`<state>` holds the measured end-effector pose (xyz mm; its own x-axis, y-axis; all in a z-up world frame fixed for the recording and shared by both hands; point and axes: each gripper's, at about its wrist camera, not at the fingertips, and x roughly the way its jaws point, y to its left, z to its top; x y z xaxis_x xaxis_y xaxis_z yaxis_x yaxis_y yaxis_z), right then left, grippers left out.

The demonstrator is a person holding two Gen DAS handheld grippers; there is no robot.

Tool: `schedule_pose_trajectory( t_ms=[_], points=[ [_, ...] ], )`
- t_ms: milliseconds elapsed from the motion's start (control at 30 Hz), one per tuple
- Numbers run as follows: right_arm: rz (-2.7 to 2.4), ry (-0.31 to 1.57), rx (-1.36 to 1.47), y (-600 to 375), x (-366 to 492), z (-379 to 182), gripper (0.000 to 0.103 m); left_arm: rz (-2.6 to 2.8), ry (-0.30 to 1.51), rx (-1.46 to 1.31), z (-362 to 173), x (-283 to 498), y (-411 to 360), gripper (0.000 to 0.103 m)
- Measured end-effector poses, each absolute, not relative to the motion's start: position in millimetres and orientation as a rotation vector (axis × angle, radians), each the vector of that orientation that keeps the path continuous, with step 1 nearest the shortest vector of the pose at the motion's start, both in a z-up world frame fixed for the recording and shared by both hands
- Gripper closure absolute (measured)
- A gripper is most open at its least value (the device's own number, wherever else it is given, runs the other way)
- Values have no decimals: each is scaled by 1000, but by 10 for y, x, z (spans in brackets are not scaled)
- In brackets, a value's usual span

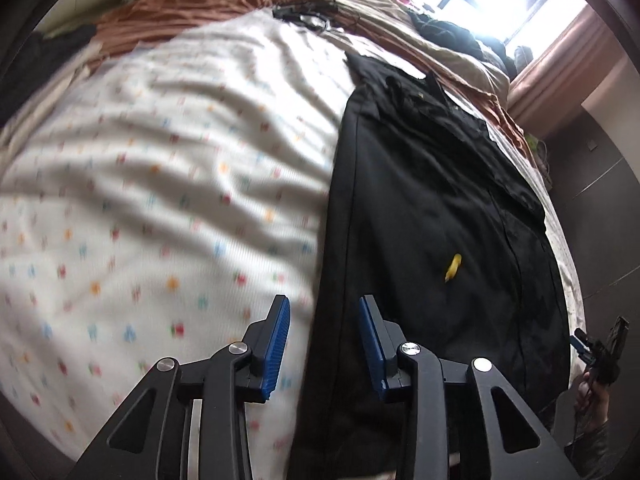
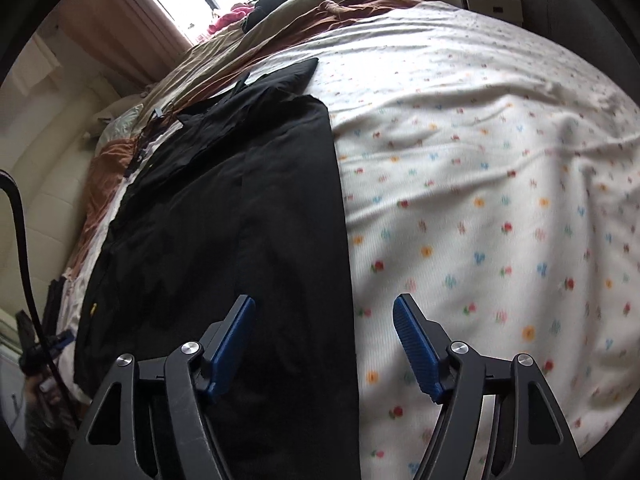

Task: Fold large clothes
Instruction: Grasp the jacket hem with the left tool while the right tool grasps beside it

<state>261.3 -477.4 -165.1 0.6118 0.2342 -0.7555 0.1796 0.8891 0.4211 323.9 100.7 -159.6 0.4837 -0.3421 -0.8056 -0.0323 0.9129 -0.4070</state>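
Both my grippers hover with jaws apart, gripping nothing: left gripper (image 1: 324, 322) over one long edge of the black garment (image 1: 432, 208), right gripper (image 2: 324, 320) over its other edge. It lies flat on the dotted bedspread (image 2: 480, 168).

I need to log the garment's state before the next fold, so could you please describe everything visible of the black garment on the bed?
The black garment is large, of dark, matte woven-looking cloth, lying flat lengthwise on the white flower-print bedspread. One long edge runs straight, as if already folded; the far end is rumpled, with flaps. A small yellow tag sits on it. Both grippers hover open over its near end; neither visibly touches it.
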Motion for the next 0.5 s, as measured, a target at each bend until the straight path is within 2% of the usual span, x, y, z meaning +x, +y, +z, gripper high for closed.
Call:
schedule_pose_trajectory(
  t_ms=[233, 500],
  points=[
    [68, 920, 555, -4767, 2347, -1817, 37, -221, 1064, -471, -1731, 2965, 1112, 66],
    [247, 894, 770, -4678, 2037, -2016, 39, -326, 1108, -671, -1838, 2723, 1196, 66]
  ],
)
